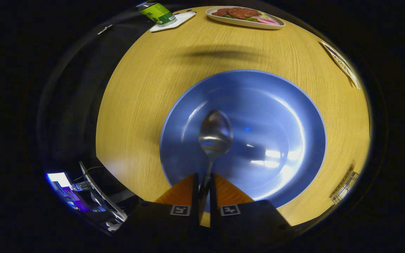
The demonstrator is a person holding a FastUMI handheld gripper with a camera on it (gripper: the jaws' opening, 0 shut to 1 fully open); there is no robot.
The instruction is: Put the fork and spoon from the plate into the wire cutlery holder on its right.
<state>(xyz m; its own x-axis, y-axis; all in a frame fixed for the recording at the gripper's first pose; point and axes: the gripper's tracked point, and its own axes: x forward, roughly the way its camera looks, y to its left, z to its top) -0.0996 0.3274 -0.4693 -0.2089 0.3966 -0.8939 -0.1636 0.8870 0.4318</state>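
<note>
My gripper (204, 182) is shut on the handle of a metal spoon (215, 135), whose bowl sticks out ahead of the orange fingers (183, 191). The spoon hangs above a blue plate (287, 116) on the round wooden table; the plate looks blurred. The plate holds nothing else that I can see. The wire cutlery holder (345, 186) shows as a small piece of wire grid to the right of the plate, near the table's edge.
A green can (158, 13) stands on a white coaster (172, 21) at the table's far side. Beside it lies a cream dish of food (244, 17). A patterned flat item (341, 63) sits at the far right rim. A lit screen (60, 179) glows below the table's left.
</note>
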